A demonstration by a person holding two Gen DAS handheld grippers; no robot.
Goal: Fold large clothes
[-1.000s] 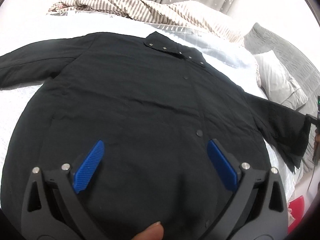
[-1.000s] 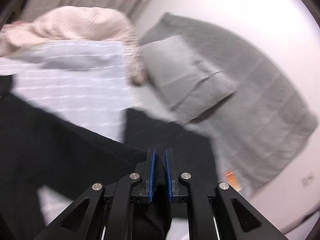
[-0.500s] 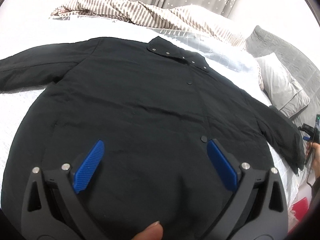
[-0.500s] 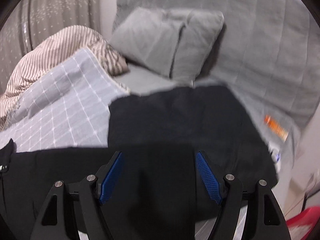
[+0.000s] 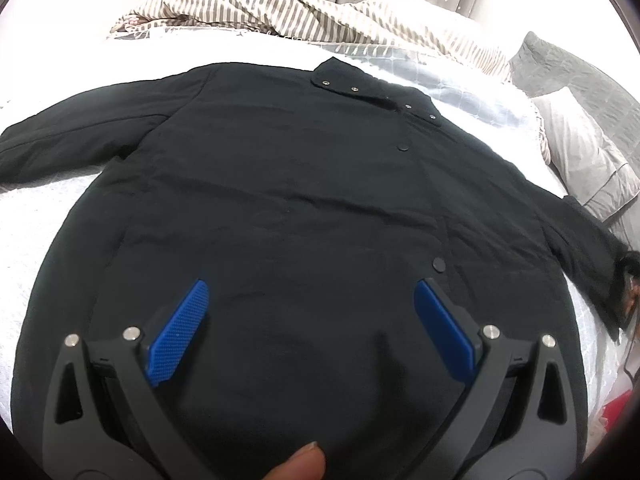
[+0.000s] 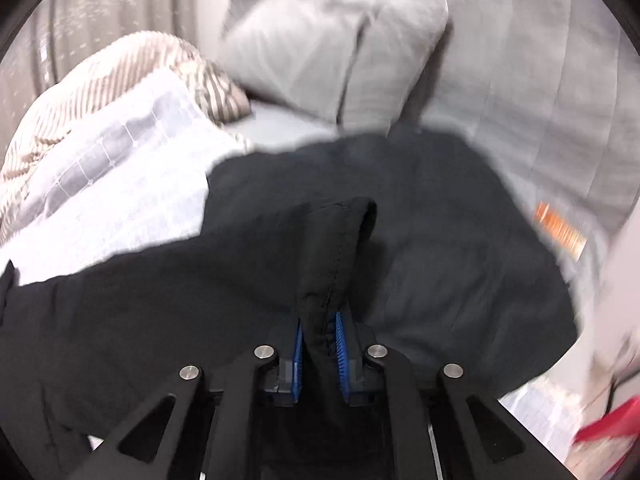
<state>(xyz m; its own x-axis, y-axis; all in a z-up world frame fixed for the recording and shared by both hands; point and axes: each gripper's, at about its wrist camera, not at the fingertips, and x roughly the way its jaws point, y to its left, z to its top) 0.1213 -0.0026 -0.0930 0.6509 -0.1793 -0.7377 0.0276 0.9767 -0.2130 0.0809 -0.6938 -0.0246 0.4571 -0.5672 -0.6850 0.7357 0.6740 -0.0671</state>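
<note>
A black jacket (image 5: 288,208) is laid flat, front up, on a white bedspread (image 5: 36,216), both sleeves spread outward. The left gripper (image 5: 310,320) is held above the lower front of the jacket, its blue pads wide apart and nothing between them. The cuff of the right sleeve (image 6: 332,248) is pinched between the closed blue pads of the right gripper (image 6: 320,344). A striped duvet (image 5: 280,12) and a grey pillow (image 6: 332,52) are seen beyond the jacket.

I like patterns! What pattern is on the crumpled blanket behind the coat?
Beige and white stripes on the crumpled blanket, clearest in the left wrist view.
</note>
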